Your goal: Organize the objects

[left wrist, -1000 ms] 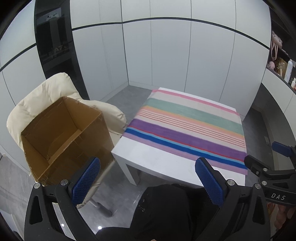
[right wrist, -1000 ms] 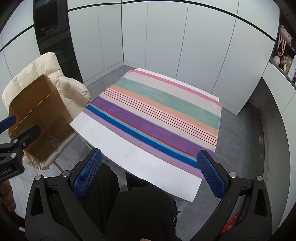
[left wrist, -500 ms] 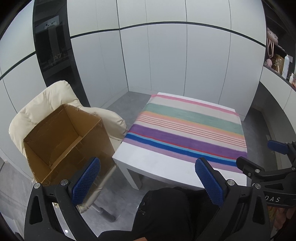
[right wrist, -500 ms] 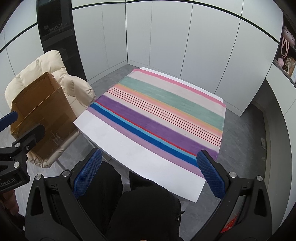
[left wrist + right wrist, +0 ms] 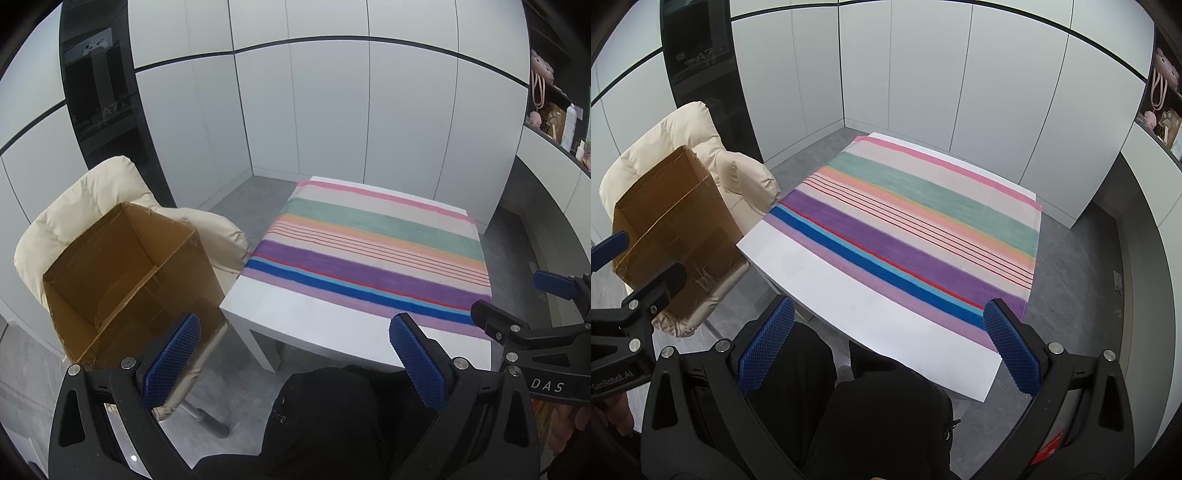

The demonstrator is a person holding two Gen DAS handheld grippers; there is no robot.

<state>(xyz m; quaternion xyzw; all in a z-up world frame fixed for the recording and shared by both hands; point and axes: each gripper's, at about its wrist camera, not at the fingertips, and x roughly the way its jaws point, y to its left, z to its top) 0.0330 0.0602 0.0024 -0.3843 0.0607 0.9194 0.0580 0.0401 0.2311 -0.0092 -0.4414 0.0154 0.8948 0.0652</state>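
Note:
An open brown cardboard box (image 5: 125,280) rests tilted on a cream padded chair (image 5: 74,206) to the left of a white table (image 5: 314,325). I see nothing inside the box. A striped cloth (image 5: 369,243) covers most of the tabletop, and no loose objects lie on it. My left gripper (image 5: 294,332) hangs open and empty in front of the table's near left corner. My right gripper (image 5: 889,314) is open and empty above the table's near edge (image 5: 886,332). In the right wrist view the box (image 5: 672,225) shows its outer side.
White cupboard doors close off the far side, with a black glass column (image 5: 99,92) behind the chair. A shelf (image 5: 561,122) with bottles and pink items runs along the right. The floor is grey. A person's dark-clothed legs (image 5: 871,413) are under the near table edge.
Both grippers have drawn back and risen a little, so the table and box look smaller and farther away. Both stay open and empty. Nothing on the table or chair has moved.

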